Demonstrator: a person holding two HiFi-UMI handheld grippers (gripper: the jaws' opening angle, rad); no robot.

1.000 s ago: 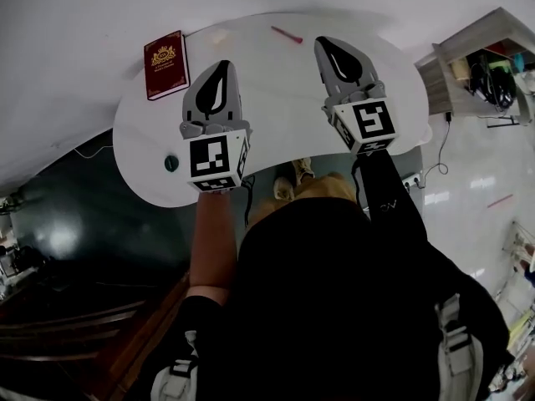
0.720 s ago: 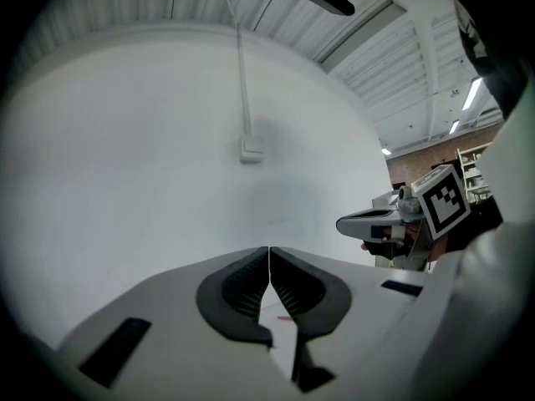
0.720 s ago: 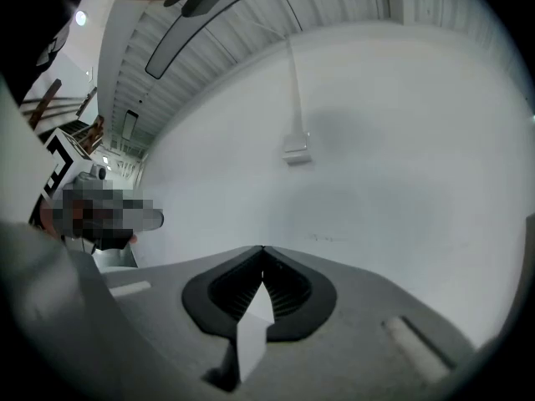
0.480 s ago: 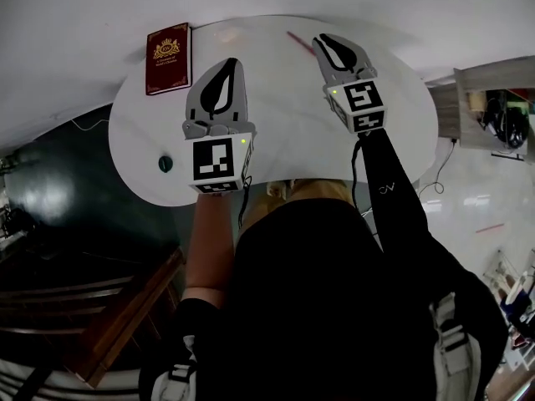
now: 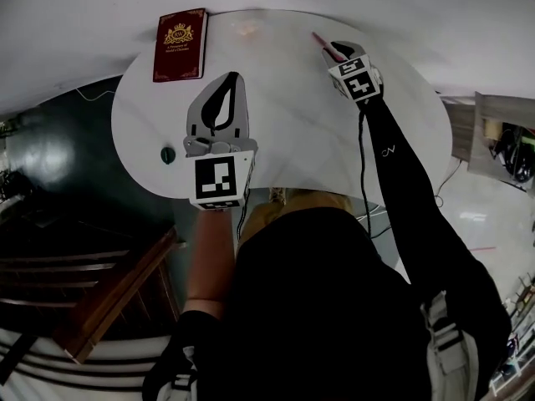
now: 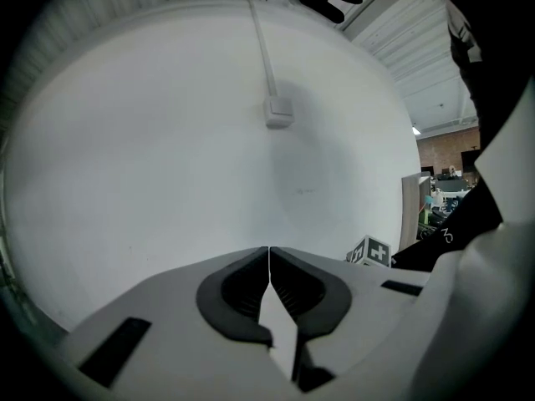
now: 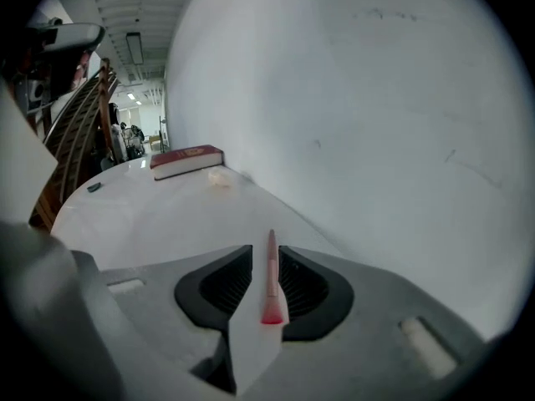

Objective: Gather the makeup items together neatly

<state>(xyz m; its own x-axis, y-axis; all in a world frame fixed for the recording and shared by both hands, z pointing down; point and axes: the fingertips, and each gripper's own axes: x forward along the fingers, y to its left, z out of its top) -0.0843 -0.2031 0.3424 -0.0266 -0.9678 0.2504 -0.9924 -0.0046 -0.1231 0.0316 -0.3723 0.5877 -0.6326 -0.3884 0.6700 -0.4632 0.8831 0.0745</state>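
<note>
A slim pink makeup brush (image 7: 271,272) lies on the white round table (image 5: 284,115) near its far edge, also seen in the head view as the brush (image 5: 318,39). My right gripper (image 7: 266,251) reaches down over it; its jaws have just been opening and stand open, with the brush in the gap, untouched by the pads. In the head view the right gripper (image 5: 333,50) is at the table's back right. A small pale item (image 7: 219,178) and a small dark round item (image 5: 168,154) lie apart on the table. My left gripper (image 5: 231,79) hovers over the table's middle, shut and empty.
A dark red book (image 5: 179,43) lies at the table's back left edge. A white wall with a cable and small box (image 6: 278,112) rises right behind the table. A wooden stair rail (image 5: 109,295) and dark floor lie left of the table.
My right gripper has swung away from me and down to the pink brush at the far edge, and its jaws have parted. The left gripper has drifted slightly forward and lower.
</note>
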